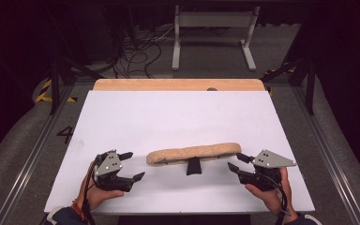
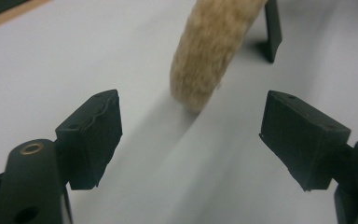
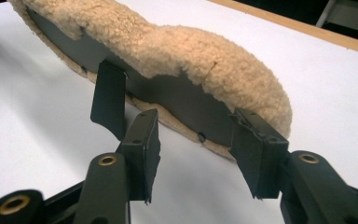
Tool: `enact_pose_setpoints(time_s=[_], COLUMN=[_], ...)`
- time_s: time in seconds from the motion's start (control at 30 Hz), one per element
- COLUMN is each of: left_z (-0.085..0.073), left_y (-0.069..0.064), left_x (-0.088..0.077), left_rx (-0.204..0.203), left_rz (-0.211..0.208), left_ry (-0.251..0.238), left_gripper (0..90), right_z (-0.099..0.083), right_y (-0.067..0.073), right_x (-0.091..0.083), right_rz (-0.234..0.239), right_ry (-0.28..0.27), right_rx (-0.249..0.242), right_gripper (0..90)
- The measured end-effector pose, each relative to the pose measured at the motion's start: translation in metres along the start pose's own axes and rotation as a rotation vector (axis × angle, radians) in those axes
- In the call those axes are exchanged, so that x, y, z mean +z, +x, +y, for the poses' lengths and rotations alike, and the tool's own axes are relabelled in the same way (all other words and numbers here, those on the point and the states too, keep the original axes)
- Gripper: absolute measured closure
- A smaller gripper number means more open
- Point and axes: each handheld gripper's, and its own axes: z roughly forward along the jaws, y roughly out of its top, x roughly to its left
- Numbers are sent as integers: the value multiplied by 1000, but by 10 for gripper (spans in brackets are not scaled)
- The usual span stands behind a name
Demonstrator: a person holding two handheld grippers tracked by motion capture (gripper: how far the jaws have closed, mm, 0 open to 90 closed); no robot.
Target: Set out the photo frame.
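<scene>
Your left gripper (image 1: 132, 165) and right gripper (image 1: 238, 162) both have their jaws apart and empty, flanking the long fleece-covered pad (image 1: 193, 153) that lies across the middle-front of the white counter (image 1: 178, 112), the right jaws close to its end and the left ones a little short of its other end. If you pinch only the woolly pile, the soft tan fleece will likely compress and slip, and the stiff dark backing (image 3: 168, 95) could sag or twist if you lift from one end. Watch the black strap tab (image 1: 193, 166) sticking out toward you, since a jaw could snag it and drag the pad askew.
</scene>
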Motion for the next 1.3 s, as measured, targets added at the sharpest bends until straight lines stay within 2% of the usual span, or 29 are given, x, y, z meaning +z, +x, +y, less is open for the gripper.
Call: enact_pose_setpoints(time_s=[0.07, 0.17, 0.27, 0.37, 0.47, 0.53, 0.57, 0.67, 0.8, 0.83, 0.87, 0.93, 0.97, 1.0, 1.07, 1.17, 1.2, 1.3], left_z=[11, 19, 21, 20, 18, 17, 16, 16, 17, 18, 19, 19, 19, 18, 17, 18, 18, 18], left_y=[-3, -4, -6, -4, 2, 5, 5, 7, 8, 7, 5, 4, 4, 5, 6, 4, 1, -2], left_x=[-2, 0, 4, 9, 17, 25, 27, 37, 42, 44, 45, 45, 45, 44, 44, 44, 43, 42], left_rx=[19, 37, 52, 48, 22, 14, 17, 17, 12, 22, 32, 43, 43, 36, 30, 45, 63, 73], left_rz=[-10, -17, -16, -22, -45, -60, -66, -83, -103, -119, -126, -112, -112, -107, -105, -102, -100, -106], left_ry=[-20, -14, 1, 14, 20, 31, 37, 55, 53, 45, 44, 46, 46, 41, 36, 42, 46, 52], left_gripper=[224, 223, 222, 220, 222, 228, 239, 260, 347, 347, 398, 424, 457, 492, 556, 575, 592, 606], right_z=[-3, -6, -8, -7, -5, -4, -2, 5, 10, 10, 11, 11, 11, 10, 9, 8, 9, 11], right_y=[0, 1, 0, -1, -2, -4, -3, 3, 8, 8, 6, 3, 3, -3, -6, -8, -9, -10], right_x=[2, 4, 7, 8, 11, 13, 13, 16, 25, 25, 29, 30, 30, 30, 31, 33, 36, 39], right_rz=[7, 14, 17, 22, 20, 34, 56, 63, 50, 50, 39, 15, 15, -1, -26, -34, -48, -54], right_ry=[13, 32, 48, 47, 63, 57, 51, 52, 82, 82, 93, 95, 95, 100, 104, 110, 111, 107], right_rx=[2, 1, 3, 3, 25, 73, 78, 64, 58, 58, 62, 64, 64, 75, 79, 79, 75, 75], right_gripper=[509, 508, 508, 508, 522, 574, 619, 620, 596, 596, 641, 718, 718, 795, 846, 877, 889, 894])
